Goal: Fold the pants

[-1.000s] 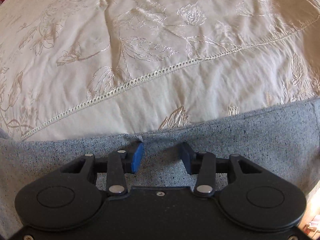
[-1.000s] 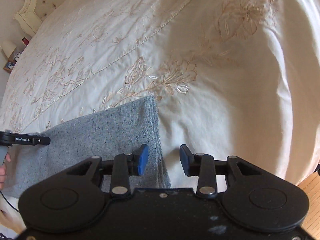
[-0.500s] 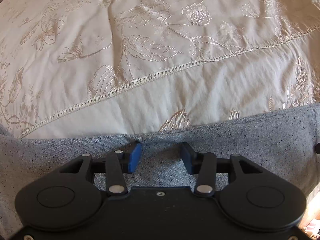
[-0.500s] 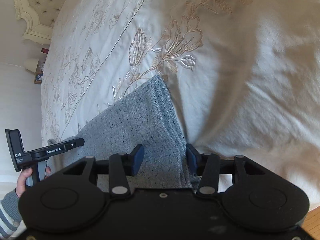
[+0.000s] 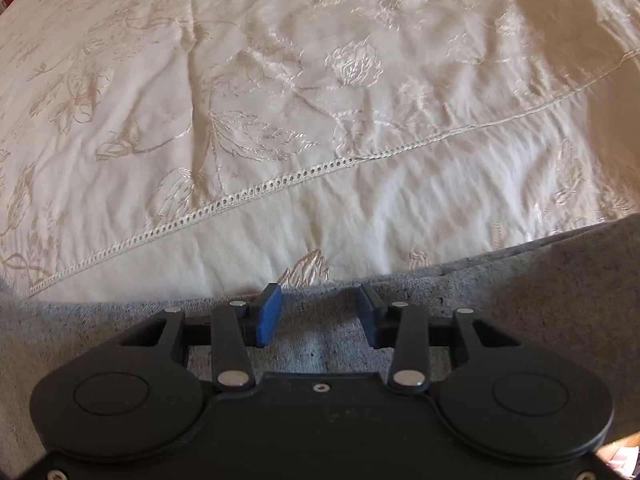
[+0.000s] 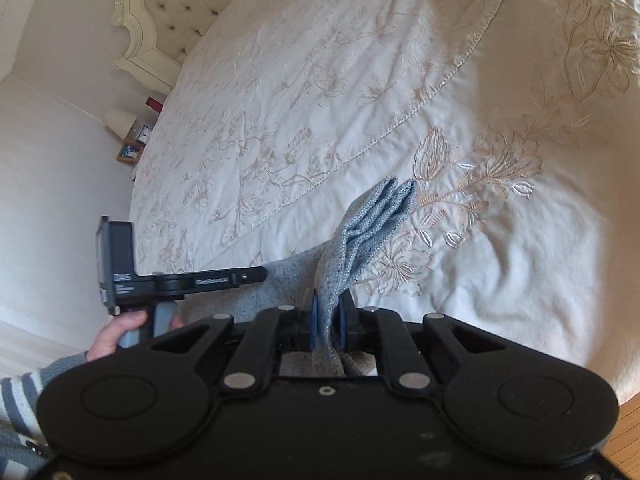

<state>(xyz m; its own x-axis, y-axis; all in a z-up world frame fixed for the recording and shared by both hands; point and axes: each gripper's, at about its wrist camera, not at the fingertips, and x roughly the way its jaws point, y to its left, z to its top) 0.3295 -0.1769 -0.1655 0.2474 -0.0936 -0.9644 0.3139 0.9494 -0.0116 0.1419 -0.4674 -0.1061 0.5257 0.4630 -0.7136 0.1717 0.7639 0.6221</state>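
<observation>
My right gripper (image 6: 329, 326) is clamped on the grey pants (image 6: 362, 236), bunched end lifted off the bedspread (image 6: 320, 100); my left gripper (image 5: 319, 314) sits spread over flat fabric.

Speckled grey knit pants (image 5: 520, 300) look matt and rough; the embroidered cream bedspread (image 5: 320, 120) has a satin sheen

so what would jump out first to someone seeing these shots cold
The right gripper is shut on a bunched corner of the grey-blue pants, lifting it above the cream embroidered bedspread. The left gripper hovers open over the pants' flat edge. Behind, a tufted headboard sits at the bed's far end.
</observation>
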